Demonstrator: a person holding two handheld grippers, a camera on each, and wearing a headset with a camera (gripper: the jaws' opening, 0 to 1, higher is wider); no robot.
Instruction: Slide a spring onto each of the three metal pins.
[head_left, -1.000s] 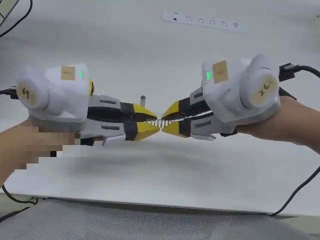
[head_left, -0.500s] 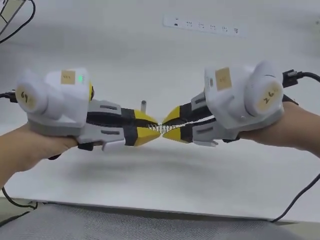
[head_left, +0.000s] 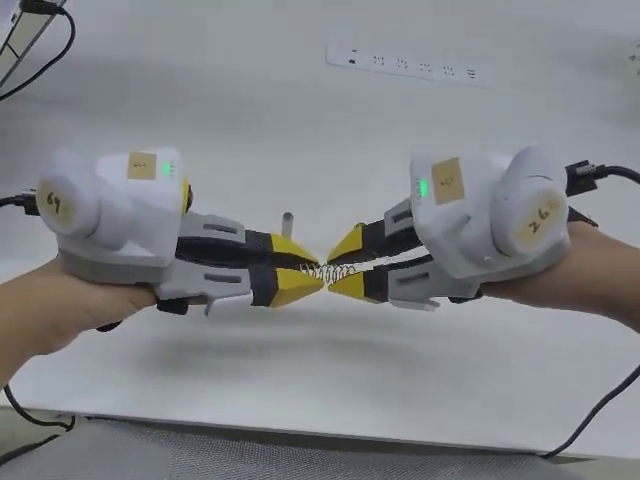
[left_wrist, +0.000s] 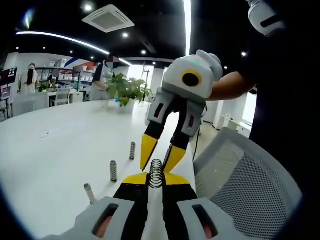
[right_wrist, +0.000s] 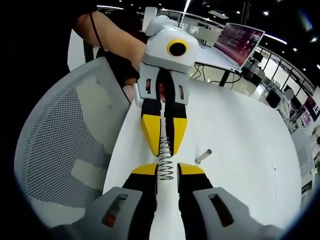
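A small metal spring (head_left: 336, 269) spans the gap between my two grippers above the white table (head_left: 300, 120). The left gripper (head_left: 319, 272) is shut on one end, the right gripper (head_left: 333, 272) on the other. The left gripper view shows the spring (left_wrist: 156, 173) end-on between the left gripper (left_wrist: 155, 178) jaws, with the right gripper (left_wrist: 158, 169) meeting it. Behind stand two pins with springs on them (left_wrist: 113, 171) (left_wrist: 132, 150) and a bare pin (left_wrist: 89, 192). The right gripper (right_wrist: 168, 170) view shows the spring (right_wrist: 165, 160) running to the left gripper (right_wrist: 164, 152), with the bare pin (right_wrist: 202, 156) beyond.
A white power strip (head_left: 405, 58) lies at the table's far side and a black cable (head_left: 45, 50) at the far left. A grey mesh chair (right_wrist: 60, 150) stands at the near edge. An open laptop (right_wrist: 237, 42) sits far along the table.
The two grippers have drawn slightly apart, and the spring between their tips now looks longer. The head camera has shifted a little.
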